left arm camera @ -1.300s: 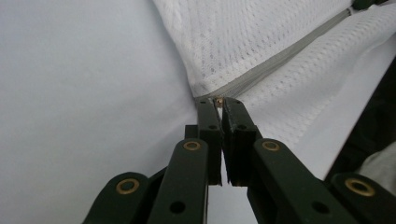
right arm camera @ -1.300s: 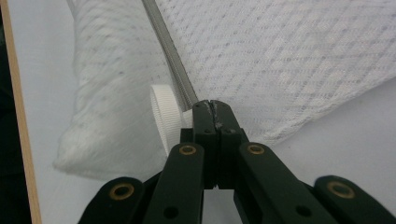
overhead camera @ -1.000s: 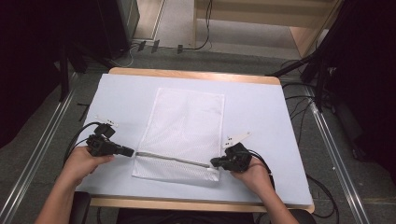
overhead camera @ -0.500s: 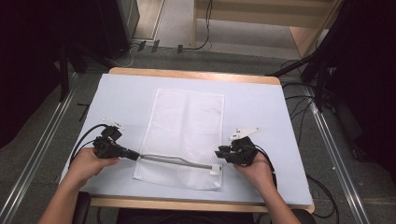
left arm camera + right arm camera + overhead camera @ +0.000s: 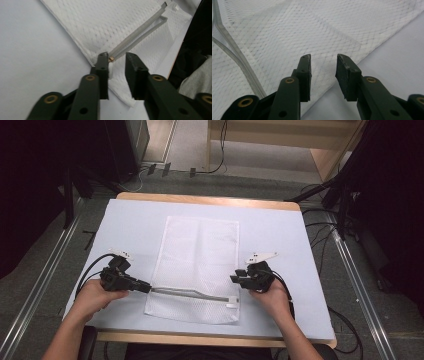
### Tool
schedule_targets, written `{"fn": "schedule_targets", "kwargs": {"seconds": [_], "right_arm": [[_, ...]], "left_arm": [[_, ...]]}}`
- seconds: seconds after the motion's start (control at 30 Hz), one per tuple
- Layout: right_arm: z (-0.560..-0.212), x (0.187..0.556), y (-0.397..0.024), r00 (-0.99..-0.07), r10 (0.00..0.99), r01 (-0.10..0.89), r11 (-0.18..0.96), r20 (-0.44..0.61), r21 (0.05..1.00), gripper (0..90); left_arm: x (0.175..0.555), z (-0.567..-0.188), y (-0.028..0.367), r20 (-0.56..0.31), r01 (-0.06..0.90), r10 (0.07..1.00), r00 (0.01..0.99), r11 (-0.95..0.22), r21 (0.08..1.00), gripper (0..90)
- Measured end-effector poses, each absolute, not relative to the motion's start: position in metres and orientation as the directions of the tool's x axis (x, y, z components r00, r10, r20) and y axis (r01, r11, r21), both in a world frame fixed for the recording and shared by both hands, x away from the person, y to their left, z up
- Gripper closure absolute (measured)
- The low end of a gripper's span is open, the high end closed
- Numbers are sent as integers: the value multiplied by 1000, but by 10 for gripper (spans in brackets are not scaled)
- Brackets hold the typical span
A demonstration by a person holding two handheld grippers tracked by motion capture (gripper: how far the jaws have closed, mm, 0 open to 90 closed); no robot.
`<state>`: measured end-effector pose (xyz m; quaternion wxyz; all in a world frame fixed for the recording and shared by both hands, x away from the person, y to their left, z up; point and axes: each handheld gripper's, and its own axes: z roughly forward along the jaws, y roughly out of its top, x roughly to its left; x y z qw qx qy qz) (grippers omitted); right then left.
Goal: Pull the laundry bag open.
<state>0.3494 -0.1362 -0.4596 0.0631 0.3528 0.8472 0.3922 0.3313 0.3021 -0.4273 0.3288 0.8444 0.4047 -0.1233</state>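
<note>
Bag: a flat white mesh laundry bag (image 5: 197, 265) lay spread in the middle of the pale blue counter (image 5: 130, 225), long axis running away from the person, zipped end nearest them.
Zipper: a grey zipper (image 5: 192, 293) ran crosswise along that near end, from the left edge of the bag to a small white tab (image 5: 233, 303) at its right end.
Left gripper: the black left gripper (image 5: 145, 287) pointed along the zipper at the bag's left edge. Its fingers had just been opening and stood parted, with the zipper's end between them and the pads off it.
Right gripper: the black right gripper (image 5: 233, 280) sat at the bag's right edge, just beyond the white tab. Its fingers had just been opening too, parted and holding nothing.
Key relation: the zipper lay straight between the two hands, so each was equally near its own end.
Left gripper view: showed a small brass-coloured zipper stop (image 5: 111, 59) beside the left finger (image 5: 103, 65).
Right gripper view: showed mesh under its open fingers (image 5: 305, 67), the bag's edge crossing just beneath.
</note>
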Motion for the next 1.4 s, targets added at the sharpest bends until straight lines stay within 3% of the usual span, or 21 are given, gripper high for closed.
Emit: {"fn": "schedule_targets", "kwargs": {"seconds": [0.4,0.73,1.4], "right_arm": [[-452,350,-150,-727,662,550,402,183,732,579],[-451,355,-169,-700,687,568,370,194,735,507],[-455,364,-202,-624,753,596,287,208,750,426]], "left_arm": [[335,-421,313,-398,734,651,647,-389,557,511],[338,-417,326,-291,687,725,625,-333,646,449],[354,-426,345,-214,706,815,538,-297,643,342]]}}
